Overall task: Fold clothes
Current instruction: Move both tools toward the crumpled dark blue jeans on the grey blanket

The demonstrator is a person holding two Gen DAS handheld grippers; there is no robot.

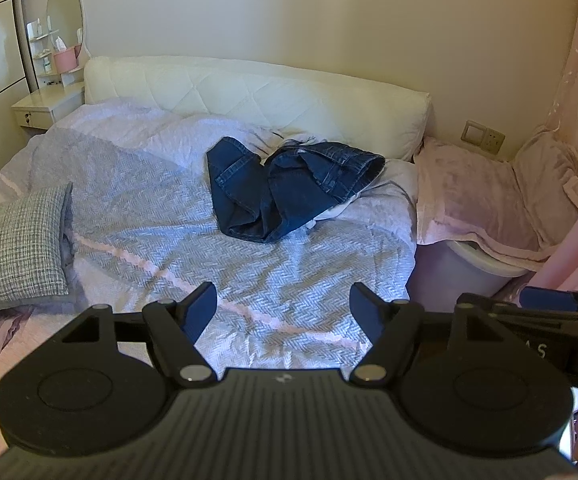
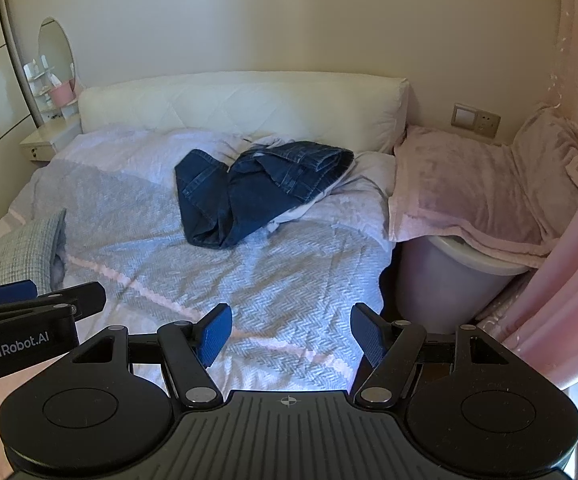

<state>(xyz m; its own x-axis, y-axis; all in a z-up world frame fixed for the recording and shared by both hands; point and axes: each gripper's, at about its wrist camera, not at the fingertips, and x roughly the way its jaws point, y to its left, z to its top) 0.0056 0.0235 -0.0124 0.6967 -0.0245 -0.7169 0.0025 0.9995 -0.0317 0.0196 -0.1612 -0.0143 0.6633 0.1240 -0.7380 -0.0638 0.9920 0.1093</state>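
Observation:
A crumpled pair of dark blue jeans (image 1: 289,188) lies in a heap on the bed near the headboard; it also shows in the right wrist view (image 2: 257,196). A bit of white cloth (image 2: 289,216) pokes out under its right side. My left gripper (image 1: 283,312) is open and empty, held above the near part of the bed, well short of the jeans. My right gripper (image 2: 291,332) is open and empty beside it, at the same distance. Each gripper shows at the edge of the other's view.
The bed has a grey-and-pink herringbone cover (image 1: 209,248) and a white padded headboard (image 1: 249,92). A grey checked pillow (image 1: 17,248) lies at the left. A tub draped with a pink blanket (image 2: 481,192) stands right of the bed. A dressing table (image 1: 45,104) is at back left.

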